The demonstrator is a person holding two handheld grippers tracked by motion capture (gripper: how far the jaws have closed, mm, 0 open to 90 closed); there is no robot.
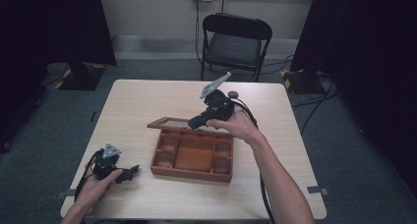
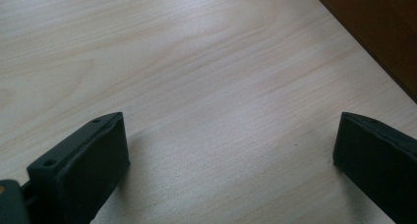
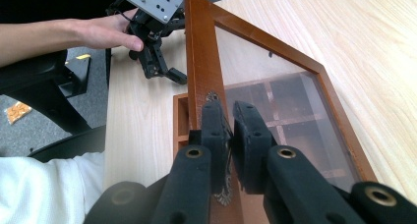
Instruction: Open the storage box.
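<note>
Reddish-brown wooden box (image 1: 192, 156), its glass-paned lid (image 3: 275, 86) framed in the same brown; pale woodgrain table (image 1: 280, 135); black folding chair (image 1: 235, 42); grey carpet (image 1: 344, 150).

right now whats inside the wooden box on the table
The wooden box shows bare compartments: a large middle one, smaller ones along the sides, nothing visible inside. The right gripper holds the glass lid raised; the compartments behind it are dim.

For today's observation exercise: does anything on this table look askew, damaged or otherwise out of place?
Nothing looks damaged or spilled. The wooden box sits square on the table; its glass lid is swung open, its frame pinched by the right gripper. The left gripper rests open on bare tabletop.
</note>
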